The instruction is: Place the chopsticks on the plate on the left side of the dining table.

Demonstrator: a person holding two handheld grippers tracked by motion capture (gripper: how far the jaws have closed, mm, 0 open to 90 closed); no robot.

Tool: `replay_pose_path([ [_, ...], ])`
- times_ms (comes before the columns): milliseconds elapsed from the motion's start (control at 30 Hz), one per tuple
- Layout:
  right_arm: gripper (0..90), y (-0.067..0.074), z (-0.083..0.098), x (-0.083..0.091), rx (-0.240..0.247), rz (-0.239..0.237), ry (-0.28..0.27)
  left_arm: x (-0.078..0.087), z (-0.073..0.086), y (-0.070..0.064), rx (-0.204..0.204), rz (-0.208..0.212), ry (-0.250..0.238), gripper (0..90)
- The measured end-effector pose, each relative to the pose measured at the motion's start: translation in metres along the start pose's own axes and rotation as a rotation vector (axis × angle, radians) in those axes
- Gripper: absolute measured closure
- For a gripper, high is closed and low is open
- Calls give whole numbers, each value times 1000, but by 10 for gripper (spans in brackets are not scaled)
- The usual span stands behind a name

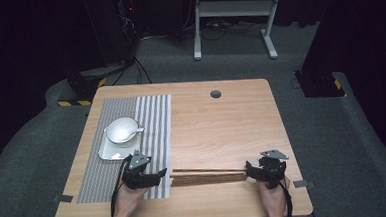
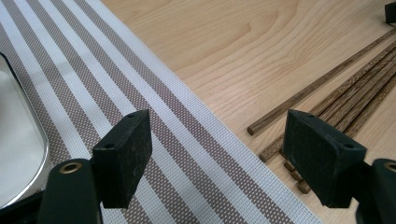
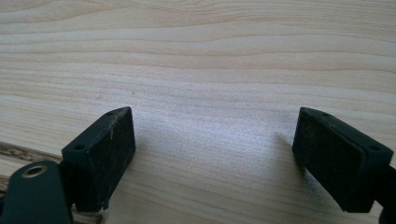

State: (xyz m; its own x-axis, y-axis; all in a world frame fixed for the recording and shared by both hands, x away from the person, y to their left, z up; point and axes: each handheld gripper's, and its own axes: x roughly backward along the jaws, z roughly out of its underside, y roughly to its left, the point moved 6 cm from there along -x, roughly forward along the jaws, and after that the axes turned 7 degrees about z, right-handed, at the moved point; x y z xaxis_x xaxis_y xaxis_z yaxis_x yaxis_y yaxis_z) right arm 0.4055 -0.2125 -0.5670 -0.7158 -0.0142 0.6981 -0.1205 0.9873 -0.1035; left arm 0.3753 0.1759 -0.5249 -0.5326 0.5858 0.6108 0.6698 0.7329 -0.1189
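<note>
Left to right across the desk (image 1: 217, 127): a striped mat (image 1: 154, 120) carried a tray (image 1: 105, 152) with a bowl (image 1: 122, 129) and spoon (image 1: 134, 132) set on it, so that part of the place setting appeared done. The left claw (image 1: 160, 174) hovered over the mat's near right edge, released, its jaws spread with nothing between them. Just right of it, a bundle of chopsticks (image 1: 209, 176) lay flat on the bare wood, running side to side, its left ends almost at the mat's edge. In the left gripper view these chopsticks (image 2: 336, 100) lay ahead and to the right of the claw's (image 2: 217, 154) open jaws, apart from them. The right claw (image 1: 249, 171) stood at the bundle's right end, likewise released; in the right gripper view the claw (image 3: 212, 158) framed bare wood, with a chopstick end beside its left jaw. Judged from this, no chopstick was yet gripped or placed; picking out and setting them remained.
</note>
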Motion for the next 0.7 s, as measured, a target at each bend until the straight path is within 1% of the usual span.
replay_pose_path([
  [133,127,0,0,0,0,0,0,0,-6,-2,-10,12,-4,245],
  [233,127,0,0,0,0,0,0,0,-11,-3,-12,34,-14,257],
  [367,130,0,0,0,-1,-1,-1,-2,-17,-5,-28,43,-11,255],
  [567,130,0,0,0,-1,-1,-1,-4,-24,-8,-40,68,-11,254],
  [633,130,0,0,0,-1,-1,-1,-4,-25,-8,-43,70,-11,250],
  [700,130,0,0,0,0,-1,-2,-5,-29,-11,-53,80,-9,250],
])
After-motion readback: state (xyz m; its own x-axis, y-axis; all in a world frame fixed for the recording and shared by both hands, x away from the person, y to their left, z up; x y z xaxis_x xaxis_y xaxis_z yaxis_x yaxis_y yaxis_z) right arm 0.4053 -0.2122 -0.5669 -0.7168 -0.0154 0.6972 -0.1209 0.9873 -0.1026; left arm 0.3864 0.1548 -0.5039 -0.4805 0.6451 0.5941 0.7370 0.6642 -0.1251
